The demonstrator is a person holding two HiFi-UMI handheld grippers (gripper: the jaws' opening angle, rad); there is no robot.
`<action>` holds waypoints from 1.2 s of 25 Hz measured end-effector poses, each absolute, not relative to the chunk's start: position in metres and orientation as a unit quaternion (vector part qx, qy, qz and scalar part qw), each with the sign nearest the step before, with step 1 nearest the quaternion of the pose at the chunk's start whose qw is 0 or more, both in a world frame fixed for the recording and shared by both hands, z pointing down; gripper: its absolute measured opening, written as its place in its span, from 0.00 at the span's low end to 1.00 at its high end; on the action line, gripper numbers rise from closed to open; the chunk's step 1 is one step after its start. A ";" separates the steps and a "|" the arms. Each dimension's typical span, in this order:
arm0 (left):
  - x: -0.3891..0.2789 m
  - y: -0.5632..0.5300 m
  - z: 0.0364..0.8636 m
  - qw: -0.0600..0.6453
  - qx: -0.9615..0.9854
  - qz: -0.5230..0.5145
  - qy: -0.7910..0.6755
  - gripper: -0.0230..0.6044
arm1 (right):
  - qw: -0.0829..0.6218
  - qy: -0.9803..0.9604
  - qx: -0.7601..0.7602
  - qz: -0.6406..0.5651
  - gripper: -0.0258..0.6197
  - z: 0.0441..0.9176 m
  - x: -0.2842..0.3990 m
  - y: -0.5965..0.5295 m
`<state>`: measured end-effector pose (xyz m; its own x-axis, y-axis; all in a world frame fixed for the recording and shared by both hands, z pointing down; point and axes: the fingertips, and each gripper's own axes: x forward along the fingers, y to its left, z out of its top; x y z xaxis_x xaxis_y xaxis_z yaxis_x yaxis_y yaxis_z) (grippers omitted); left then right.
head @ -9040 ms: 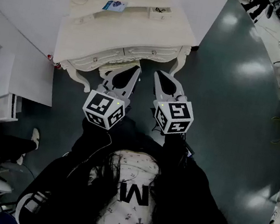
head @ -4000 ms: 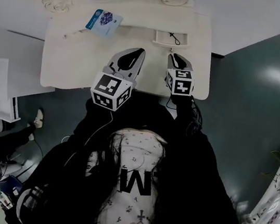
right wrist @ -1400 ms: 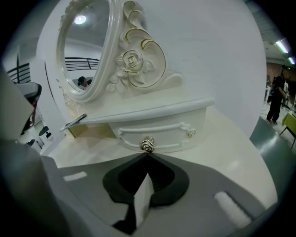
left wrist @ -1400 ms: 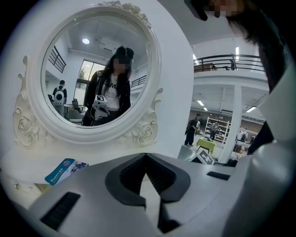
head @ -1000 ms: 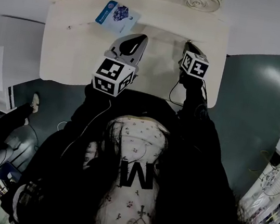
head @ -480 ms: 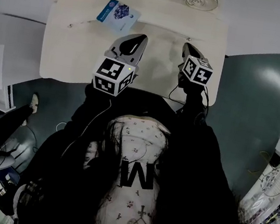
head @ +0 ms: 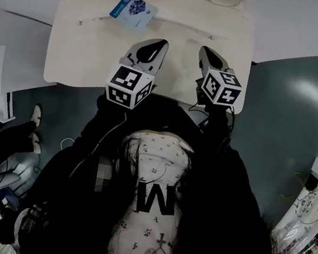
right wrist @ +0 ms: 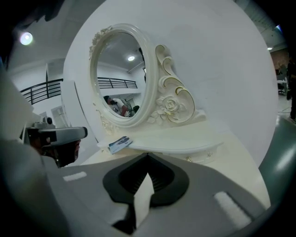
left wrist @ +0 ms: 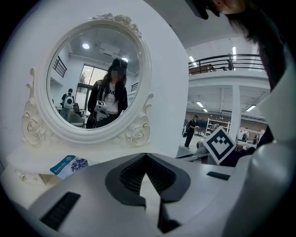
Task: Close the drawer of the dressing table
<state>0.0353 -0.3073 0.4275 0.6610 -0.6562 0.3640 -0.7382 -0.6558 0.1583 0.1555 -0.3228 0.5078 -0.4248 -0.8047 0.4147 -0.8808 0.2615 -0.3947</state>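
both grippers hover low over the dressing table's surface (head: pixel 81 51), neither touching it. the left gripper (left wrist: pixel 146 156) is clenched on nothing, its tips meeting over bare cream top. the right gripper (right wrist: pixel 148 157) is likewise clenched and empty, just right of the left one.

just ahead of the right gripper's tips, under the raised shelf, sits the drawer (right wrist: pixel 199 155). its front looks flush with the shelf edge, small knobs showing, so it reads as pushed home, though a slight gap would be hard to see from here.

ahead and left of the left gripper lies a blue packet (left wrist: pixel 68 165), and beyond it stands the oval mirror (left wrist: pixel 88 83).

the risks, as i judge them: a drawer left slightly proud if no final nudge comes, a nudge too hard jarring the light table, or a careless swing forward sweeping the packet off or knocking the mirror's carved frame.
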 end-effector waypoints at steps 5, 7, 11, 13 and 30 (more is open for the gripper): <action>0.029 -0.284 0.432 0.148 0.892 0.146 -0.402 0.04 | 0.059 -0.811 0.515 0.272 0.05 0.491 0.138 -0.303; 0.023 -0.274 0.434 0.151 0.886 0.148 -0.414 0.04 | 0.055 -0.819 0.502 0.273 0.05 0.489 0.129 -0.295; 0.009 -0.257 0.435 0.153 0.870 0.151 -0.443 0.04 | 0.051 -0.834 0.475 0.276 0.05 0.488 0.111 -0.276; 0.005 -0.246 0.434 0.151 0.866 0.152 -0.451 0.04 | 0.043 -0.838 0.465 0.282 0.05 0.487 0.107 -0.264; 0.015 -0.213 0.415 0.130 0.883 0.142 -0.429 0.04 | 0.018 -0.834 0.470 0.287 0.05 0.472 0.101 -0.226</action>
<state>0.0151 -0.2134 0.4154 0.5920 -0.7204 0.3613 -0.7939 -0.5985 0.1075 0.1012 -0.2258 0.4717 -0.5575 -0.7742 0.2997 -0.7946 0.3929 -0.4629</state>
